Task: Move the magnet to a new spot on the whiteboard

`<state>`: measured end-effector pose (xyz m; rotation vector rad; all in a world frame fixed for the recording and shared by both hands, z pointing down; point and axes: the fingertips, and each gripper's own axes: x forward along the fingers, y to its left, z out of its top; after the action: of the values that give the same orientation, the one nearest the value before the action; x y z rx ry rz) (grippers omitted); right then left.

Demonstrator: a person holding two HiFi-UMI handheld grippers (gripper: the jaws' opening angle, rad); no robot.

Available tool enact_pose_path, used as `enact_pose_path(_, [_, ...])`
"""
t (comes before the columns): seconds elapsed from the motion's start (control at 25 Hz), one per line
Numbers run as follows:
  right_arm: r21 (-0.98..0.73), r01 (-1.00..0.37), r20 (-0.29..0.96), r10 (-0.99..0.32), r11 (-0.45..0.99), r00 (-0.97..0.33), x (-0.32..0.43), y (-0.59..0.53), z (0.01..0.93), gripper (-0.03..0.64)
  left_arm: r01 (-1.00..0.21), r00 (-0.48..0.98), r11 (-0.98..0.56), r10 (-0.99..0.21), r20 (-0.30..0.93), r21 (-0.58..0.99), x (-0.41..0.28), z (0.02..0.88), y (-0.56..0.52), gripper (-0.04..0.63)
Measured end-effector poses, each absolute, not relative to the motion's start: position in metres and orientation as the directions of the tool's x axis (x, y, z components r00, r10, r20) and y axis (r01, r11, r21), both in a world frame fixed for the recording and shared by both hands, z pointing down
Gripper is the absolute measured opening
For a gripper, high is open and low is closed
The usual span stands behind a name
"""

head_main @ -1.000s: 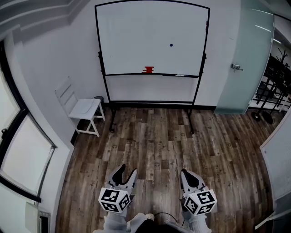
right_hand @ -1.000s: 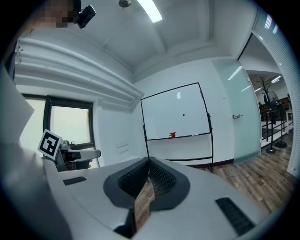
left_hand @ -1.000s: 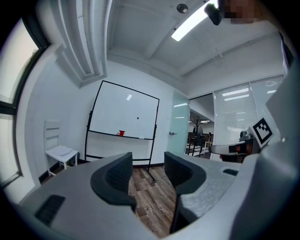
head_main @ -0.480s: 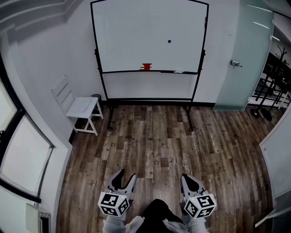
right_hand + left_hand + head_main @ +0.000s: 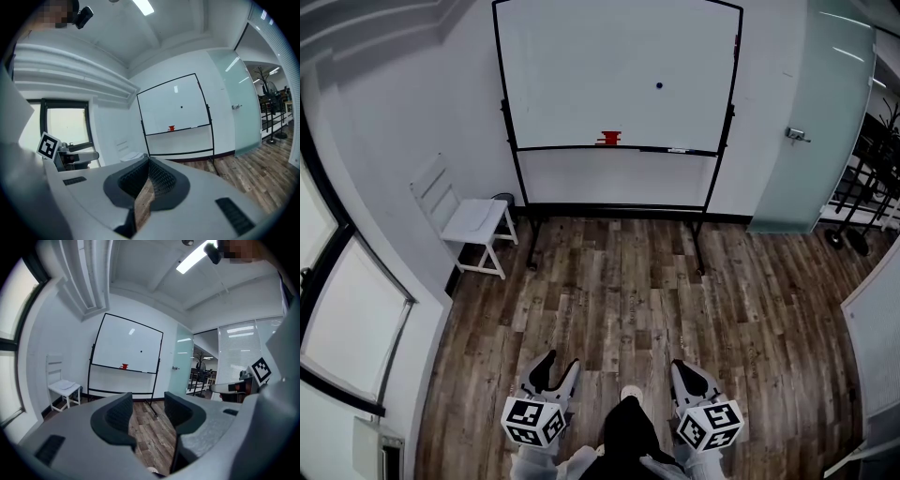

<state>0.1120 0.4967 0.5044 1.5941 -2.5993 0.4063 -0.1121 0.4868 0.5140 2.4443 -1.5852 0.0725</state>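
A whiteboard [image 5: 581,75] on a wheeled black stand is against the far wall. A small dark magnet [image 5: 659,85] sticks to its upper right part; the same magnet [image 5: 141,351] shows in the left gripper view, and the magnet [image 5: 182,107] in the right gripper view. A red object [image 5: 610,139] rests on the board's tray. Both grippers are held low and far from the board, over the wood floor. My left gripper [image 5: 560,366] is open and empty, with a clear gap at the left gripper [image 5: 147,401]. My right gripper [image 5: 686,370] has its jaws meeting at the tips, and the right gripper [image 5: 149,161] holds nothing.
A white chair [image 5: 473,223] stands left of the board by the wall. A frosted glass door [image 5: 806,112] is to the right, with black racks [image 5: 862,187] beyond it. Windows line the left wall. A person's dark leg and shoe [image 5: 628,412] show between the grippers.
The view has shifted a little, so the whiteboard sits slightly further right. The person's leg and shoe have come forward between the grippers. Both grippers keep their pose.
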Motion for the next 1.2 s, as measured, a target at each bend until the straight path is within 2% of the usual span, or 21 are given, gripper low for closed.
enact_pose_path(1.2, [-0.180,-0.861,0.181,-0.845,0.475,-0.504,0.157,0.236,0.487,0.028,-0.922,0.377,-0.358,-0.916,0.135,0.147,-0.072,0.488,0.239,0.206])
